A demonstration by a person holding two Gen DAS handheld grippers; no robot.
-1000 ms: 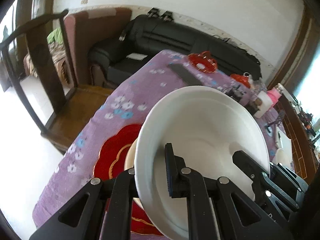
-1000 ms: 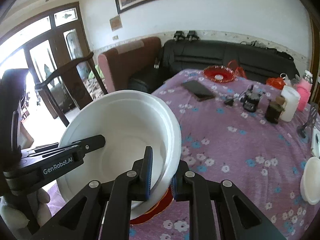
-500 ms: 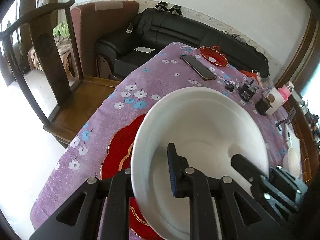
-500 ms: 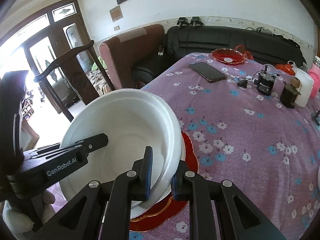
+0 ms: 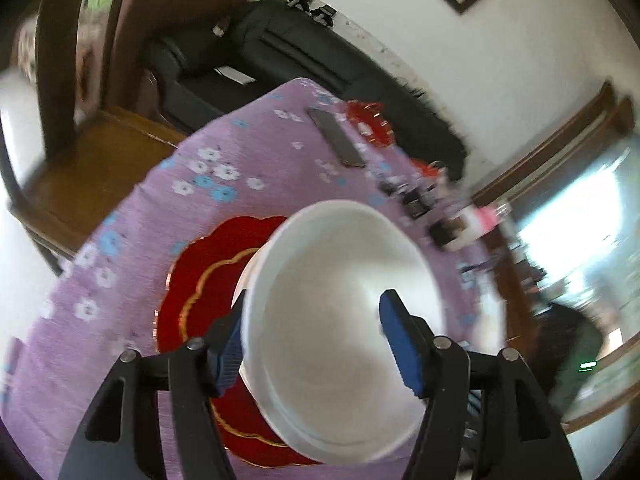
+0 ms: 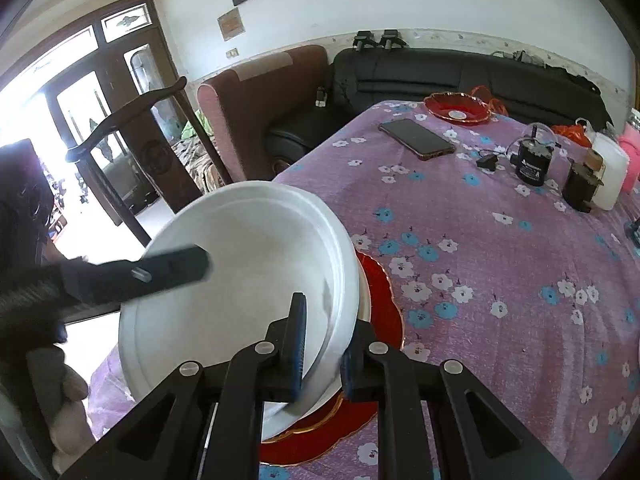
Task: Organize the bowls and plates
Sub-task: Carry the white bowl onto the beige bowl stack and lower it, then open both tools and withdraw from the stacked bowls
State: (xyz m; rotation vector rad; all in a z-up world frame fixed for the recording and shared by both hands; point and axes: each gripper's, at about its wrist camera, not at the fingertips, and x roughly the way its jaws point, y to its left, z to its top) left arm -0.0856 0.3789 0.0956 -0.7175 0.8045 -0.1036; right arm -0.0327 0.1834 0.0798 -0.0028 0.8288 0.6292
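A large white bowl (image 5: 340,312) (image 6: 240,280) sits over a red gold-rimmed plate (image 5: 200,296) (image 6: 384,300) at the near corner of the purple flowered table. My left gripper (image 5: 312,340) is open, its blue pads apart on either side of the bowl's near rim; one of its fingers (image 6: 168,268) lies across the bowl in the right wrist view. My right gripper (image 6: 322,344) has its jaws around the bowl's right rim, with a small gap showing. A second white rim shows under the bowl.
A phone (image 6: 416,138), a red dish (image 6: 458,108), small black devices (image 6: 532,158) and a white cup (image 6: 608,172) stand on the far half of the table. A wooden chair (image 6: 132,128) and a black sofa (image 6: 460,72) stand beyond the table's edge.
The bowl has come down onto the red plate. My left gripper has opened and let go of the rim. The left view has swung and blurred.
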